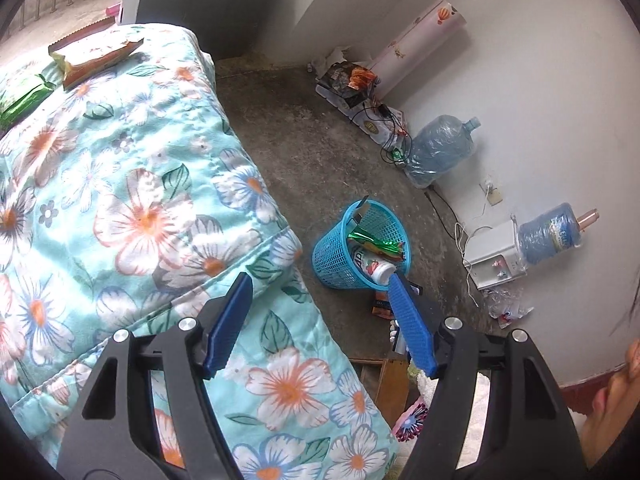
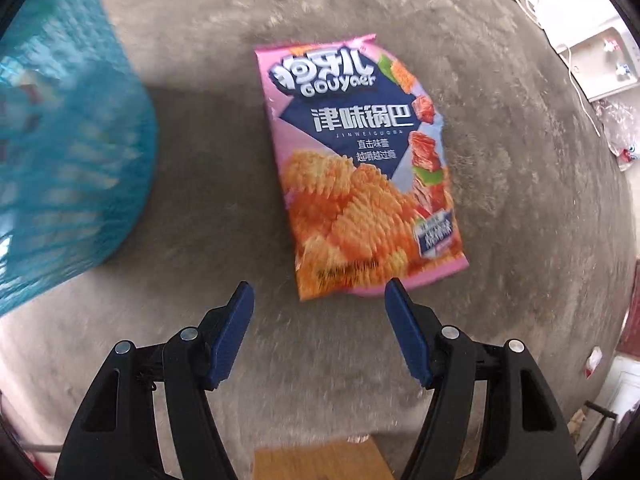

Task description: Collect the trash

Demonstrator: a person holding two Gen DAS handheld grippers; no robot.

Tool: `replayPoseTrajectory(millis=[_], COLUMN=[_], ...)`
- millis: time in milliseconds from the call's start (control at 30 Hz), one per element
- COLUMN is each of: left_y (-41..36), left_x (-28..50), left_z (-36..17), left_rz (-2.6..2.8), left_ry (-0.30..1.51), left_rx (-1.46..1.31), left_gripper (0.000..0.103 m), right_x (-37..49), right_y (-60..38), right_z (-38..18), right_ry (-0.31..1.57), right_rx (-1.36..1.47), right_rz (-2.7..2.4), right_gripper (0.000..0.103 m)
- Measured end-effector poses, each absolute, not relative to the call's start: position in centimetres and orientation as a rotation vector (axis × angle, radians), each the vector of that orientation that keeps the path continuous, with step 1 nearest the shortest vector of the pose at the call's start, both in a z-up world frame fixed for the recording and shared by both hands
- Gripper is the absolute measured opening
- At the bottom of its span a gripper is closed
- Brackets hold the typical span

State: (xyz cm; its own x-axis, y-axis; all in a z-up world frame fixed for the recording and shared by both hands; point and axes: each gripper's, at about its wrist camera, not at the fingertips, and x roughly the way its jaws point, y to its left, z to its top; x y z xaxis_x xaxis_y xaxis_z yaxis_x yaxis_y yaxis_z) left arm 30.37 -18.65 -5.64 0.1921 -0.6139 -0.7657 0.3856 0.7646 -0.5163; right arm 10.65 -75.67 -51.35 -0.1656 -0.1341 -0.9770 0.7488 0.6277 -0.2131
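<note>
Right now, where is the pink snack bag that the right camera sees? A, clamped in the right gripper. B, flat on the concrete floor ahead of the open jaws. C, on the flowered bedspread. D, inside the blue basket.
B: the pink snack bag lies flat on the bare floor, just ahead of the right gripper, whose jaws stand open and empty, with the blue basket off to its left.

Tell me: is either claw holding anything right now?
Nothing is held. The right claw is open just short of the pink snack bag lying on the floor; the left claw is open and empty above the bed.
</note>
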Motion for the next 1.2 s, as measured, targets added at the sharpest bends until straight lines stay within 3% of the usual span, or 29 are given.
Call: replayPoseTrajectory(millis=[200, 267, 400, 467, 533, 600, 633, 667, 700, 933, 1033, 1200], left_y=[-17.3, -17.2, -17.4, -17.3, -17.2, -17.1, -17.0, -16.9, -16.8, -15.3, -14.3, -13.1], left_x=[31.6, 31.8, 31.9, 31.9, 32.1, 32.1, 32.0, 32.0, 31.9, 31.1, 30.8, 30.0], left_z=[-7.2, -7.5, -7.5, -7.3, -7.1, -6.7, -6.5, -6.4, -6.2, -4.8, -4.5, -3.4], left_rz=[-0.651, -0.645, -0.649, -0.648, -0.65, -0.653, -0.656, -0.658, -0.659, -0.674, -0.68, -0.694], left_ry=[1.236, 1.239, 1.232, 1.226, 1.216, 1.206, 1.203, 1.2, 1.198, 1.157, 1.146, 1.115], left_rx=[-0.275, -0.267, -0.262, -0.264, -0.269, -0.27, -0.272, -0.274, -0.276, -0.303, -0.333, -0.353], left_gripper=[0.066, 0.066, 0.066, 0.066, 0.066, 0.066, 0.066, 0.066, 0.066, 0.066, 0.066, 0.066], right_x=[10.9, 10.3, 8.7, 8.0, 7.2, 6.7, 6.5, 6.3, 6.0, 3.4, 2.5, 6.3], right_y=[-76.9, -77.7, -78.9, -79.1, -79.1, -79.0, -79.0, -79.0, -79.1, -79.5, -78.9, -74.2], right_z=[-55.4, -55.4, -55.3, -55.2, -55.0, -54.6, -54.4, -54.1, -53.9, -47.2, -41.9, -30.2], right_ry=[1.642, 1.6, 1.55, 1.522, 1.485, 1.442, 1.431, 1.436, 1.436, 1.247, 1.106, 0.93], right_rx=[0.49, 0.512, 0.65, 0.696, 0.755, 0.811, 0.832, 0.828, 0.839, 0.879, 0.88, 0.64], right_rz=[-0.887, -0.926, -0.908, -0.903, -0.904, -0.888, -0.891, -0.915, -0.926, -0.982, -0.965, -0.804], right_gripper=[0.071, 0.078, 0.078, 0.068, 0.066, 0.041, 0.024, 0.014, 0.01, 0.005, 0.005, 0.005])
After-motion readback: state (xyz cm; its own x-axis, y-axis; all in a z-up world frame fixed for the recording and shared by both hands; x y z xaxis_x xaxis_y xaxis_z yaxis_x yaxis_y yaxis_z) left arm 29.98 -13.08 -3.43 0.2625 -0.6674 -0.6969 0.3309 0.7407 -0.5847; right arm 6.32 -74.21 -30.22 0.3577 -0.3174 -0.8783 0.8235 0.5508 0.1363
